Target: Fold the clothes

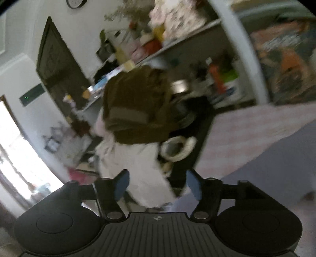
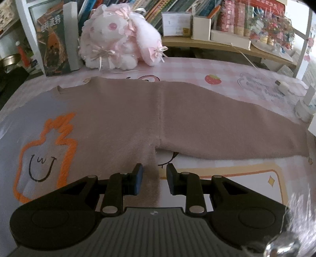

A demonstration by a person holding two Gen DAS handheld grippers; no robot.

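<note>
sweater [image 2: 126, 118] side edge between parted right jaws

A home bedroom is suggested by a plush rabbit [image 2: 120, 35], crowded bookshelves [image 2: 177, 9], and a wall clock [image 1: 76, 3].

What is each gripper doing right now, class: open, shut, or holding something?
Left gripper: open, holding nothing, pointed away into the room.
Right gripper: open, holding nothing, over the edge of the mauve sweater.

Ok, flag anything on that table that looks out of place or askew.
Nothing damaged or spilled. The mauve sweater lies flat, its sleeve stretched out sideways. Only oddity: the pink plush bunny slumps on its side against the books.
</note>
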